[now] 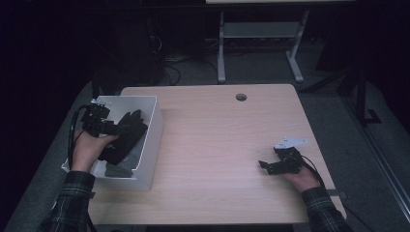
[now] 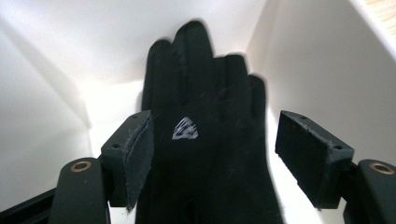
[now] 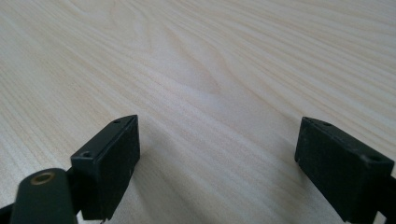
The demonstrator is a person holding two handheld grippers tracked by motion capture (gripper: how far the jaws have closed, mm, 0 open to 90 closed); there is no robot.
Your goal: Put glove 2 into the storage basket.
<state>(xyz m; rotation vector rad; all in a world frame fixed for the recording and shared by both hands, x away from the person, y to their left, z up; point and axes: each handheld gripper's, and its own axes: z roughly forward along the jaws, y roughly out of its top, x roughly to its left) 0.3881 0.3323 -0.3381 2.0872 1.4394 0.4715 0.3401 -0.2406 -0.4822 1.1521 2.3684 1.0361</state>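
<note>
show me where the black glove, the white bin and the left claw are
black glove [image 2: 205,154], left gripper view, palm below the logo
white bin [image 1: 153,130], high view, right wall
left claw [image 1: 126,129], high view, between its tips

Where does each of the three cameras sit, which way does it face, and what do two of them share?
High view: above the person's side, looking forward and down on the table; both forearms, left gripper and right gripper show.
Left gripper view: on the left gripper, facing into the white bin at a black glove, fingers apart.
Right gripper view: on the right gripper, facing bare tabletop, fingers apart.
Shared: the high and left gripper views both show glove and bin.
</note>
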